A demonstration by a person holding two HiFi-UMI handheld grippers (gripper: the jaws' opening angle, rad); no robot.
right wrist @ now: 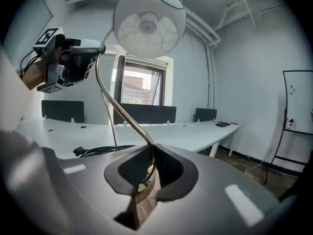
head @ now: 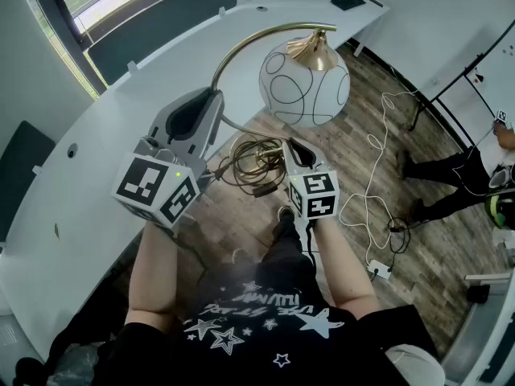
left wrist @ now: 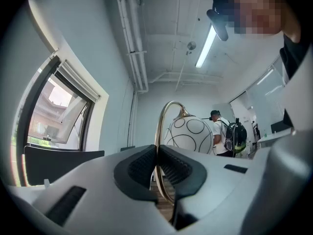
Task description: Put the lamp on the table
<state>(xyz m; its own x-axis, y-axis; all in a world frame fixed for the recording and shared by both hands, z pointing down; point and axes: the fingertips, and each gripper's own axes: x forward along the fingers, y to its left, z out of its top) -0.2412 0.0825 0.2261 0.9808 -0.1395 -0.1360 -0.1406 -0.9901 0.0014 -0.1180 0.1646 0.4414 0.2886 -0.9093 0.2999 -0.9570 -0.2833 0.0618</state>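
Note:
The lamp has a white globe shade (head: 304, 87) with black circle lines, a brass cap and a curved brass stem (head: 241, 43). It hangs in the air above the wood floor, beside the white curved table (head: 105, 127). My left gripper (head: 213, 107) is shut on the arched stem (left wrist: 157, 146), the globe (left wrist: 191, 133) just beyond its pads. Lower down, near the brass base (right wrist: 143, 189), my right gripper (head: 291, 147) is shut on the stem (right wrist: 122, 112). The lamp's dark cable (head: 249, 166) hangs coiled between the two grippers. In the right gripper view the globe (right wrist: 149, 21) is overhead and the left gripper (right wrist: 68, 62) is at the upper left.
The long white table (right wrist: 186, 136) runs along the window with dark partition panels (head: 161, 22) behind it. White cables and a power strip (head: 378, 268) lie on the floor. A whiteboard stand (head: 451, 87) and another person (head: 451, 175) are at the right.

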